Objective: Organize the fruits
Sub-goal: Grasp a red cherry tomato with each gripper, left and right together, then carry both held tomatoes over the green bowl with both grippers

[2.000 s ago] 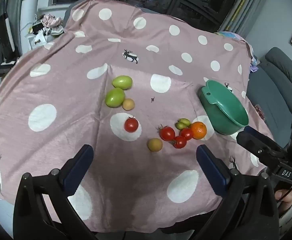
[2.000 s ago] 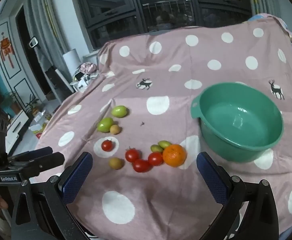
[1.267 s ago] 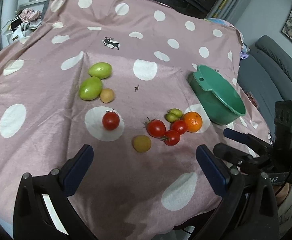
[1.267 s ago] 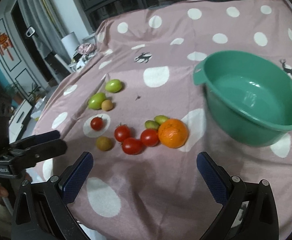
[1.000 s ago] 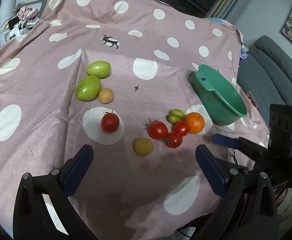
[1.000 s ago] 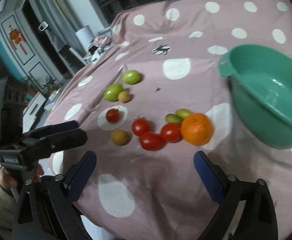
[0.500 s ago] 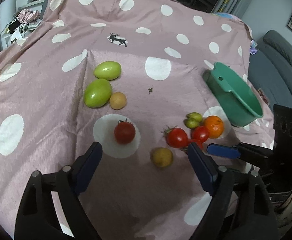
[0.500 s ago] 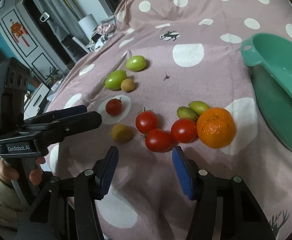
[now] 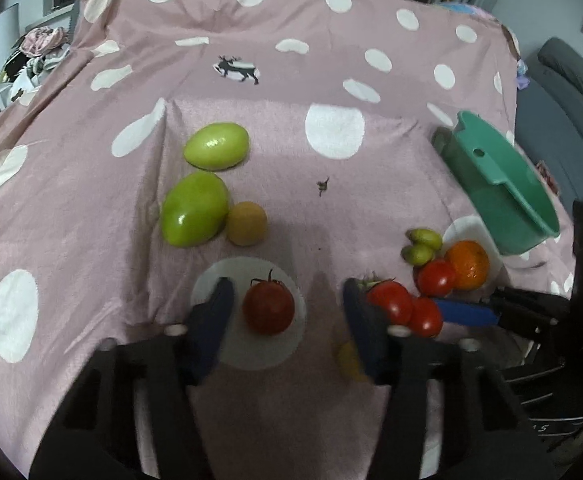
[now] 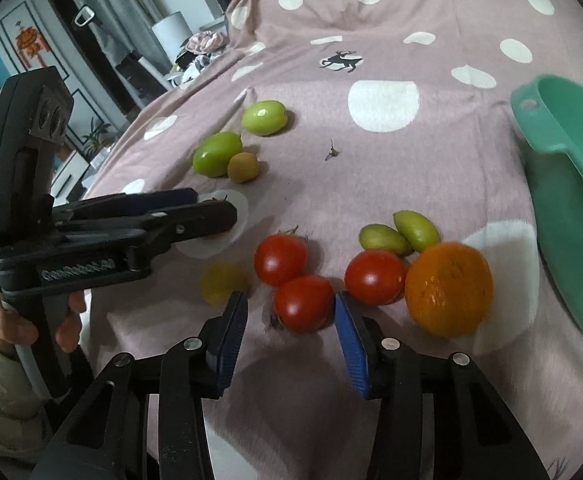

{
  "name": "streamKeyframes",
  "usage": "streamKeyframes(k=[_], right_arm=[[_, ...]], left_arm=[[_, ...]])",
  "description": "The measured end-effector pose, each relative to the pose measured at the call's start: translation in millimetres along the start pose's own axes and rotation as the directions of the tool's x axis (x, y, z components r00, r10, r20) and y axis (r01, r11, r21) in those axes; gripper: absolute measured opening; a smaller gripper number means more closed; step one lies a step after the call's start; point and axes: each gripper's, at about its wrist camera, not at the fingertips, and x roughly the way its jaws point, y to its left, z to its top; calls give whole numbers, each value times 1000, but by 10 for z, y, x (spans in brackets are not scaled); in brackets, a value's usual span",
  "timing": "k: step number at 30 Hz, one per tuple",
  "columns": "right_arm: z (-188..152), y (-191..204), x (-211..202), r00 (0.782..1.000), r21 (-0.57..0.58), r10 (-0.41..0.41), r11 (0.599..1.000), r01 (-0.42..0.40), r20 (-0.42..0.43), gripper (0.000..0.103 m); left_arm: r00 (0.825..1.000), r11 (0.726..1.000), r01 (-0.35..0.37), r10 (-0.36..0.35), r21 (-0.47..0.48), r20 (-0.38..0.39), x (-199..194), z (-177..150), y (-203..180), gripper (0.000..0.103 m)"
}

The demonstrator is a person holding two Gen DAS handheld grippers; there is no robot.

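On the pink dotted cloth, a lone red tomato lies between the fingers of my left gripper. Its jaws are closing, with gaps still showing beside the tomato. My right gripper straddles the nearest red tomato of a cluster; its jaws are closing too, the pads not pressing. Beside that tomato lie two more red tomatoes, an orange and two small green fruits. A green bowl stands at the right. The left gripper hides its tomato in the right wrist view.
Two large green fruits and a tan round fruit lie further back on the left. A small yellow fruit sits between the two grippers. A stem scrap lies mid-cloth. A grey sofa is at the right, a hand at the left.
Both grippers moved forward and down to the fruit and their jaws narrowed a lot. The left now frames the lone tomato, the right the nearest cluster tomato.
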Motion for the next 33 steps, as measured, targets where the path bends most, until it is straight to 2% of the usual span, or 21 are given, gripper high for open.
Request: streamKeyframes(k=[3,5,8,15,21,28,33], right_arm=[[31,-1,23,1000,-12,-5,1000,5,1,46],[43,-5,34,1000,-18,-9,1000,9,2,40],[48,-7,41,1000,-25,-13,1000,13,2,31],[42,-38,37,1000,-19,9,1000,-9,12,30],[21,-47,-98,999,-1,35,999,-35,31,30],[14,15,-432,992,4,67,998,-68,106,30],[79,124,-706,980,-28,90,996,-86,180,30]], left_arm=[[1000,1000,3,-3,0,-11,29,-19,4,35],[1000,1000,0,0,-3,-22,53,-27,21,27],[1000,1000,-7,6,-17,-30,80,-34,55,27],[1000,999,4,-5,-51,-21,40,-62,85,26],[1000,997,11,-8,-79,29,-268,-122,105,26],[992,995,31,-19,-92,122,-737,-187,42,26],[988,995,42,-27,-96,150,-916,-245,-6,26]])
